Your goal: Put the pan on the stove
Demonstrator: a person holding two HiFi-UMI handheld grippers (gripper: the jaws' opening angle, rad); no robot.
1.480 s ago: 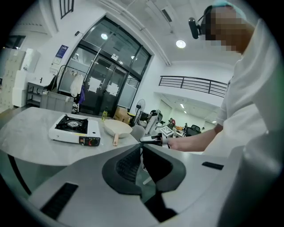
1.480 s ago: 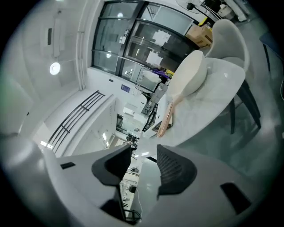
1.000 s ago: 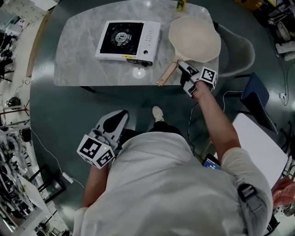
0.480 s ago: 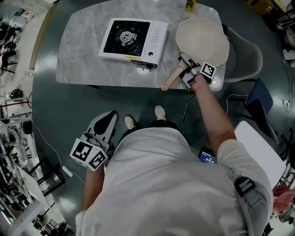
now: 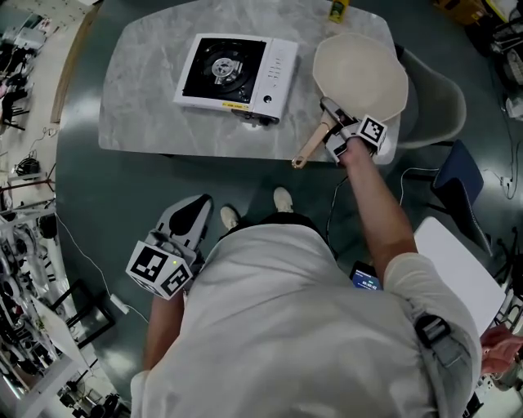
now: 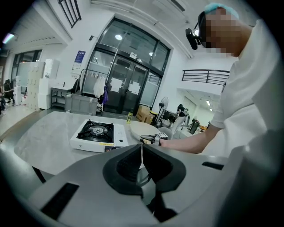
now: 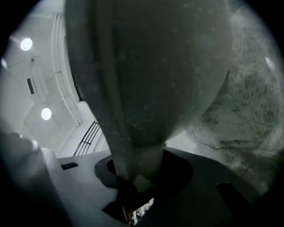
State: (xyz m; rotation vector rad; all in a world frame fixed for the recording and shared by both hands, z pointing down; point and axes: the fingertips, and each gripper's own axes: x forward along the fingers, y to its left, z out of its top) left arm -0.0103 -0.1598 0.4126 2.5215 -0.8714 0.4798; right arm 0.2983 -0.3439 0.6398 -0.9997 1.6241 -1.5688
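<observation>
A cream pan [image 5: 359, 69] with a wooden handle [image 5: 313, 145] lies at the right end of the marble table [image 5: 139, 90]. The white single-burner stove [image 5: 233, 72] stands to its left, apart from it. My right gripper [image 5: 331, 122] is at the joint of pan and handle. In the right gripper view the pan's underside [image 7: 155, 66] fills the frame, and the closing jaws of my right gripper [image 7: 137, 179] have its edge between them, pads against it. My left gripper [image 5: 186, 220] hangs low beside my body, shut and empty; from it I see the stove [image 6: 95, 134] and pan [image 6: 141, 128].
A yellow bottle [image 5: 337, 10] stands at the table's far edge behind the pan. A grey chair [image 5: 437, 102] sits right of the table, and a white board [image 5: 462, 253] lies lower right. Cluttered shelves [image 5: 20, 269] line the left side.
My right gripper has come up to the pan's handle joint and closed around it. The pan's handle has shifted slightly. My left gripper stays low at my side.
</observation>
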